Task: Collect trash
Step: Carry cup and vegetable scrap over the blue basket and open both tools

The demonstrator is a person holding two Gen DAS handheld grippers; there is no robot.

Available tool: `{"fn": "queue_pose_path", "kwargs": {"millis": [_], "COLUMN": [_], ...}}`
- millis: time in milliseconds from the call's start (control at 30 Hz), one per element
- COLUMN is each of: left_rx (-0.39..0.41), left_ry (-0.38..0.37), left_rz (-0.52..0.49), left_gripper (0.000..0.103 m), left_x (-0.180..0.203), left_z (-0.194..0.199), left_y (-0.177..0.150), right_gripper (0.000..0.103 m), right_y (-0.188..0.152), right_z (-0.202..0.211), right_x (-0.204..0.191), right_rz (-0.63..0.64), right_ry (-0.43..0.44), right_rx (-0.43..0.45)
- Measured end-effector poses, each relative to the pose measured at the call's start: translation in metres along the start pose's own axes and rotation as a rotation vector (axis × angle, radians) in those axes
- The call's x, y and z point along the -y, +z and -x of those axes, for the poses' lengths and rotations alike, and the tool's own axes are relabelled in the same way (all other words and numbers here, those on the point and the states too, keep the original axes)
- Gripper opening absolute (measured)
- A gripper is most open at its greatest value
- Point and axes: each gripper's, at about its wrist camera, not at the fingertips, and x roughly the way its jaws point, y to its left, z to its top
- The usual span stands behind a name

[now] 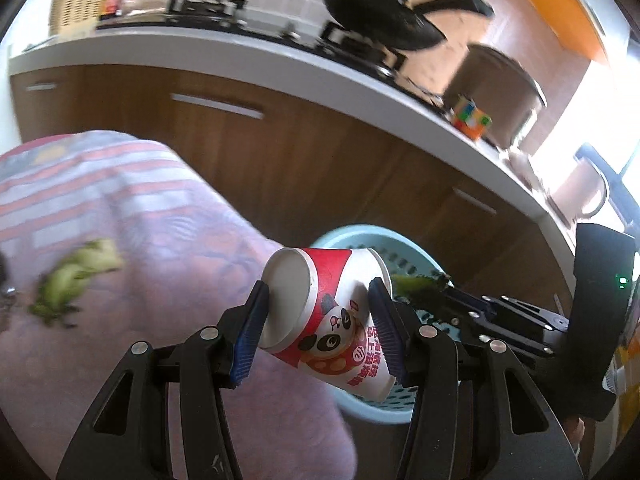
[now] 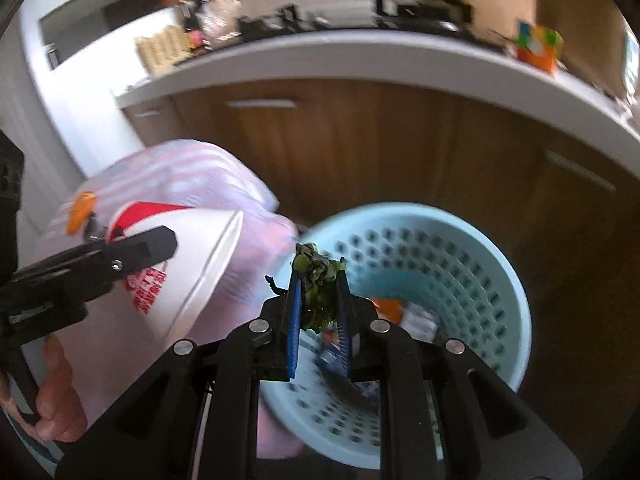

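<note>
My left gripper is shut on a red and white paper cup with a panda print, held on its side above the edge of a light blue perforated waste basket. In the right wrist view the same cup shows at the left. My right gripper is shut on a clump of wilted green leaves just over the near rim of the basket. The basket holds an orange scrap and some wrappers. Another leaf scrap lies on a pink striped cloth.
A pink striped cloth covers a surface left of the basket. Behind stand brown cabinet doors under a white counter with a stove, a black pan, a brown pot and a colour cube. A hand holds the left gripper.
</note>
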Motion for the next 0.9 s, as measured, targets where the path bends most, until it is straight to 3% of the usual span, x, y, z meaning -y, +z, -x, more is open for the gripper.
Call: {"fn": "queue_pose_path", "kwargs": {"millis": [233, 333, 400, 633, 900], "left_rx": [-0.034, -0.054, -0.052, -0.023, 0.060], "left_ry": [0.016, 0.025, 0.031, 0.037, 0.049], "left_rz": [-0.042, -0.033, -0.033, -0.031, -0.006], "left_gripper": [0.053, 0.065, 0.067, 0.068, 0.067], "left_x": [0.031, 0.031, 0.029, 0.016, -0.011], "left_z": [-0.031, -0.038, -0.037, -0.021, 0.025], "left_y": [-0.003, -0.004, -0.005, -0.005, 0.002], "right_gripper": [0.014, 0.031, 0.052, 0.052, 0.052], "right_y": [-0.011, -0.012, -0.013, -0.005, 0.021], "right_z": [-0.013, -0.018, -0.017, -0.003, 0.021], "right_x": [0.041, 0.056, 0.062, 0.056, 0.002], "right_rz": [-0.095, -0.138, -0.152, -0.134, -0.034], "right_ry": [-0.008, 0.003, -0.002, 0.019, 0.105], "right_rx": [-0.061, -0.083, -0.070, -0.027, 0.063]}}
